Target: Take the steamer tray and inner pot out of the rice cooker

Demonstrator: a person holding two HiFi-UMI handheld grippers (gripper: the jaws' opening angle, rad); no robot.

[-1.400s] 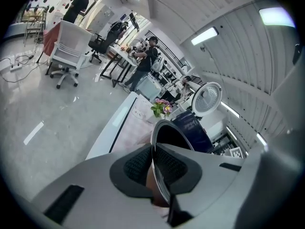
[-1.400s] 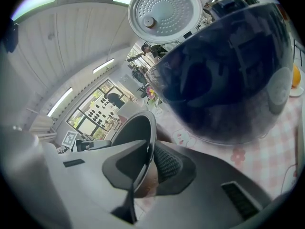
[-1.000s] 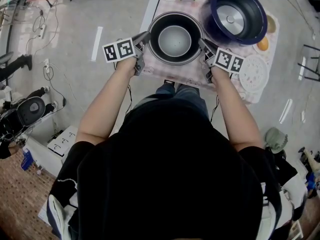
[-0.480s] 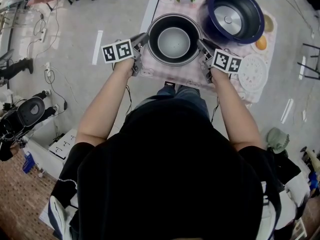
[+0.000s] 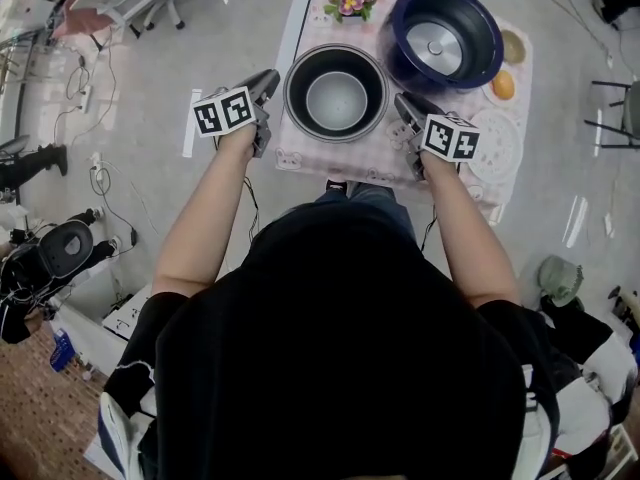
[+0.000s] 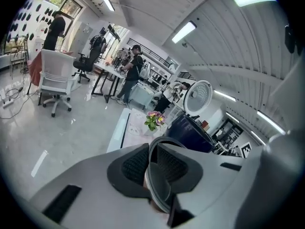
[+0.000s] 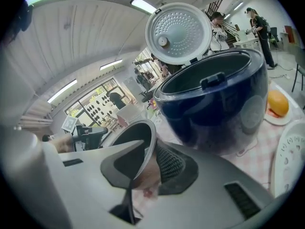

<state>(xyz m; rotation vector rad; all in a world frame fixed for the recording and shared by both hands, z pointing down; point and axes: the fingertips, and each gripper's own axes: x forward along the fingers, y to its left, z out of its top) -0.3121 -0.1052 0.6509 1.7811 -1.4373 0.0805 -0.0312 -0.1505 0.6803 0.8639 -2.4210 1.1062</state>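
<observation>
"Grey jaws were letting go on both sides, weren't they?"
"Yes. The left gripper [image 5: 268, 78] and the right gripper [image 5: 402, 103] were both opening. Their pads were off the rim, though it showed in each gap."
"And the inner pot [image 5: 336, 100]?"
"Standing on the tabletop [image 5: 303, 38], with the steamer tray [image 5: 497, 146] to its right and the rice cooker [image 5: 470, 23] gaping empty beyond."
"Against a second before?"
"Then both pinched the rim; now they had drawn back. Both pieces were out, so the task looked finished."
</observation>
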